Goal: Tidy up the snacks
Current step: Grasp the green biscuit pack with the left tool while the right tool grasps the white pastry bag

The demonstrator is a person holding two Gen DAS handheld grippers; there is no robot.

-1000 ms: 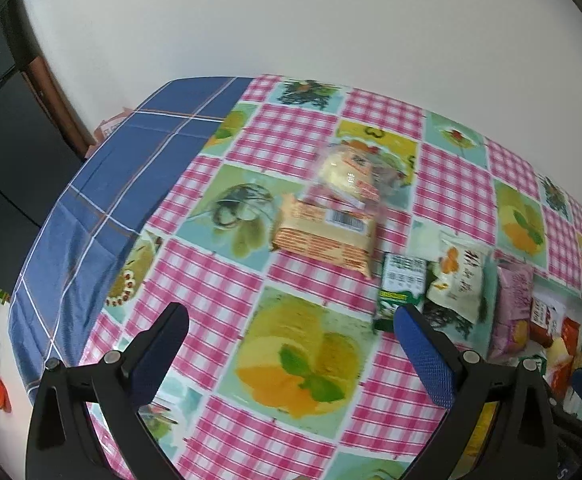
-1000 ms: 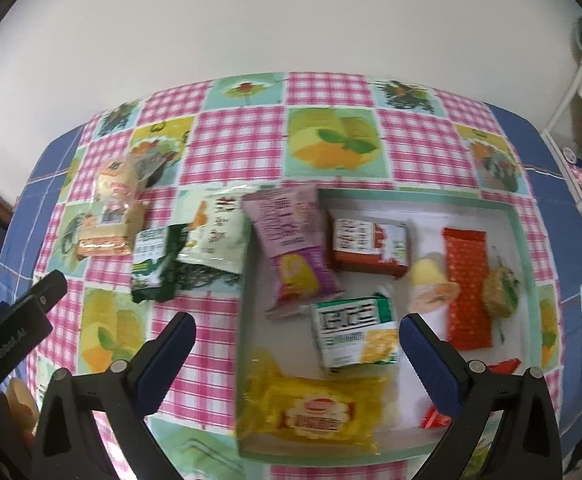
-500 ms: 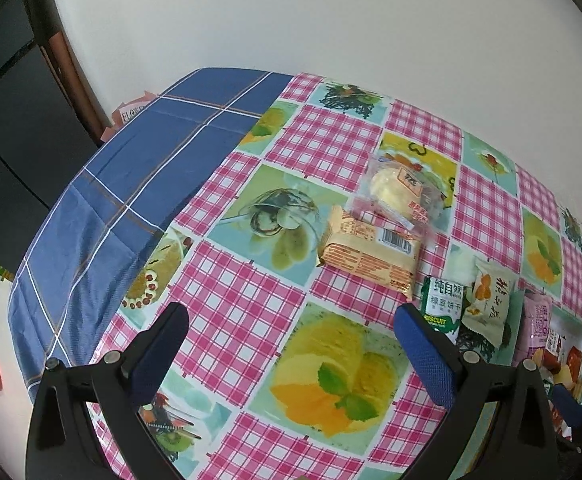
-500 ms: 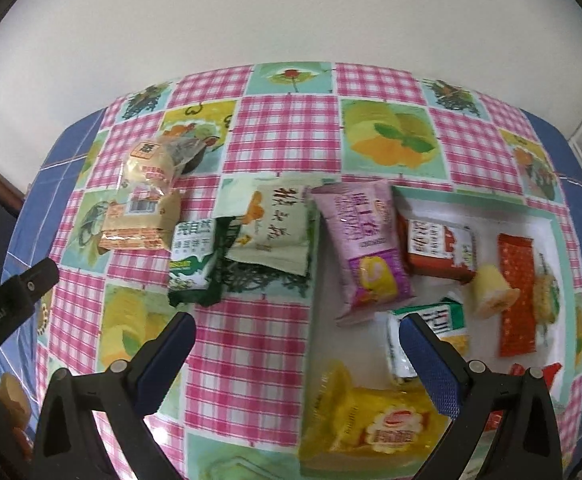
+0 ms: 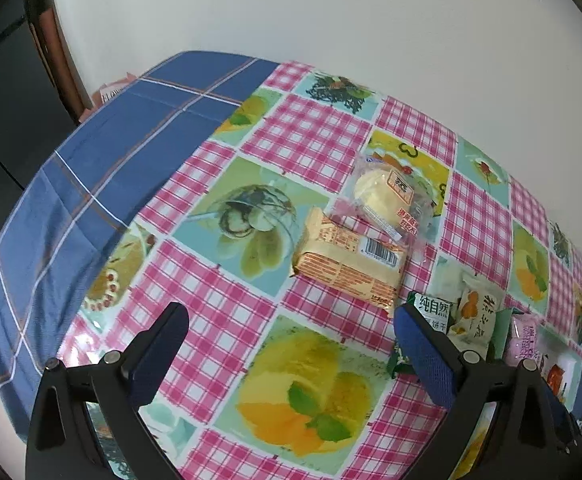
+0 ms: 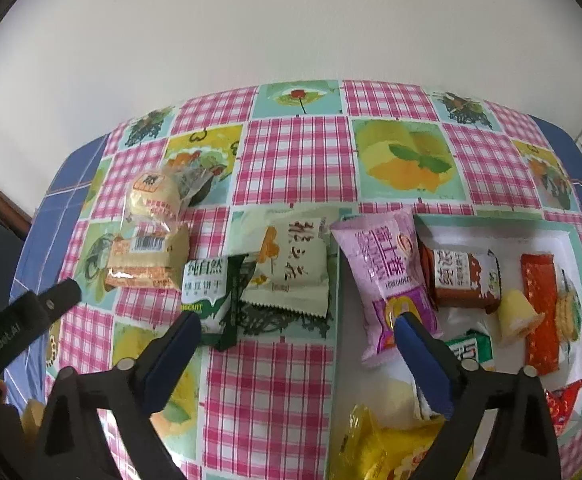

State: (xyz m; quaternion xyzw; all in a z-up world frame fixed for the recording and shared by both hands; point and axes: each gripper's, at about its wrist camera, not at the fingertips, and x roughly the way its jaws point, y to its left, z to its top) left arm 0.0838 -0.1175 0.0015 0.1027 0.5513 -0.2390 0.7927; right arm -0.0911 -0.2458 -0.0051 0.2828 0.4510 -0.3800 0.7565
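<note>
Snacks spread over a checked tablecloth and a white tray.

The tray is seen at the table's right edge, a purple packet overhanging its left rim. Just left lie a pale green packet, a green biscuit pack, an orange wafer pack and a wrapped bun. The right gripper, jaws just narrowed, and the left gripper are held spread, nothing between them.

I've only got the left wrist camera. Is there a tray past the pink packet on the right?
Observer: Yes, a white tray with a green rim; the pink packet overlaps its left edge.
Operator: What's at its near edge?
Observer: A yellow bag.
Operator: And the right claw?
Observer: The right claw is open, gripping nothing; its jaws have just been closing slightly.
</note>
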